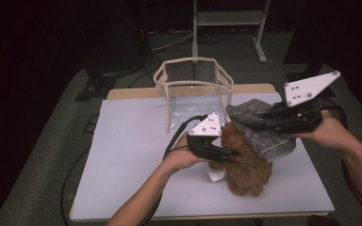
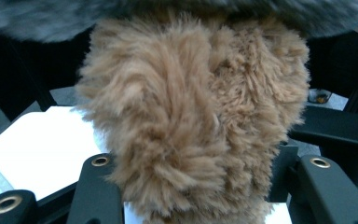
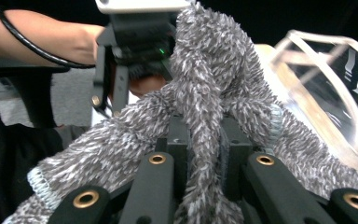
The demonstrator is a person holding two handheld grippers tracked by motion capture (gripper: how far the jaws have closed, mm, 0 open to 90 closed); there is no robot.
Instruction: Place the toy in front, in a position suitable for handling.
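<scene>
Near the bench's right edge, the left tool (image 1: 233,152) pinches the bear (image 1: 245,165) while the right tool (image 1: 259,117) pinches the grey cloth (image 1: 264,136) draped over it. Steady the bear; pull the cloth gently.

I have a brown plush toy (image 1: 245,165), shaggy and curly, standing upright on its base, its upper part clamped between the jaws of my left gripper (image 1: 233,152). A grey fuzzy cloth (image 1: 261,132) with pale stitched edges drapes over the toy's top, bunched into a fold pinched in my right gripper (image 1: 259,115), trailing down the toy's far side from the left one.
</scene>
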